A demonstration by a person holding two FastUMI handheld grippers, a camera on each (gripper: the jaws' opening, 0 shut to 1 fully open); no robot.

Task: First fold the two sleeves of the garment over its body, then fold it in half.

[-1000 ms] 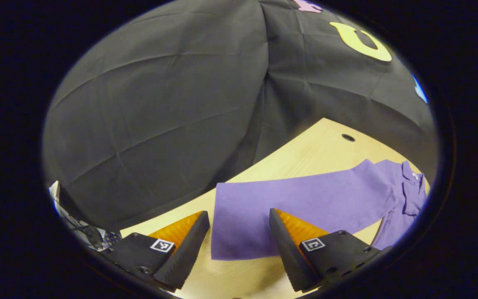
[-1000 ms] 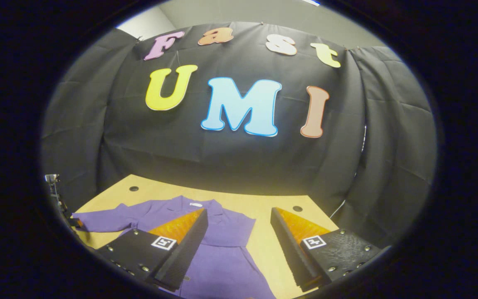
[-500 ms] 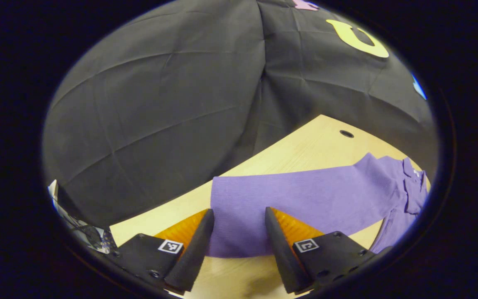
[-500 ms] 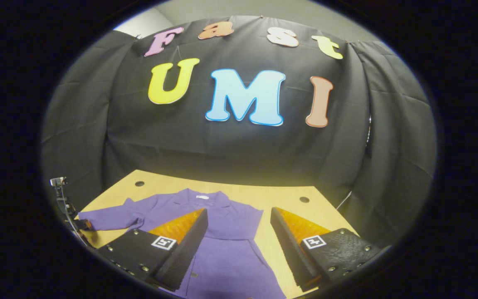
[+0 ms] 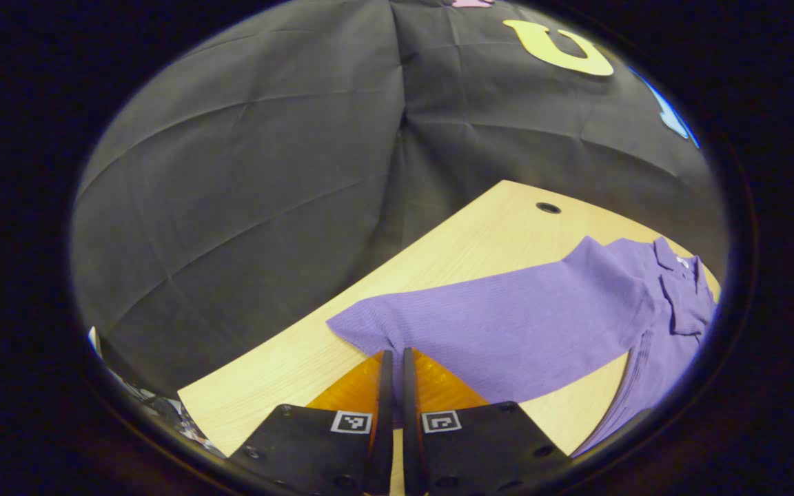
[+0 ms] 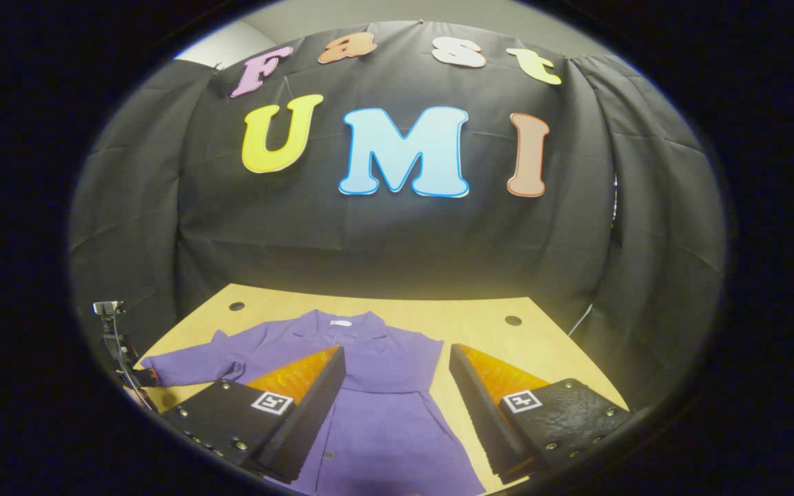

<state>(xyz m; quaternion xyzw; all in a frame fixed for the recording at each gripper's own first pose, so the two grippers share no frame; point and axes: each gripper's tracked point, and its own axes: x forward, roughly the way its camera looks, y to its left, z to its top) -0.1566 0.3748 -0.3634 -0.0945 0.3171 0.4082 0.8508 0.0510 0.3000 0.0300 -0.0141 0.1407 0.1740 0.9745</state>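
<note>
Left claw (image 5: 393, 358) pinches sleeve cuff (image 5: 369, 329); right claw (image 6: 397, 386) wide. Thin grip; cuff may slip mid-fold.

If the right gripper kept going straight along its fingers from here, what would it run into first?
Probably the purple garment: the right gripper is open, and the cloth lies on the wooden table directly between and ahead of its fingers. How high it hovers is hard to judge.

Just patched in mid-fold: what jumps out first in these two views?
The purple garment lies spread on the wooden table, collar toward the booth wall. In the left gripper view, the left gripper is shut on the cuff end of the sleeve. The right gripper hangs open over the garment's body.
</note>
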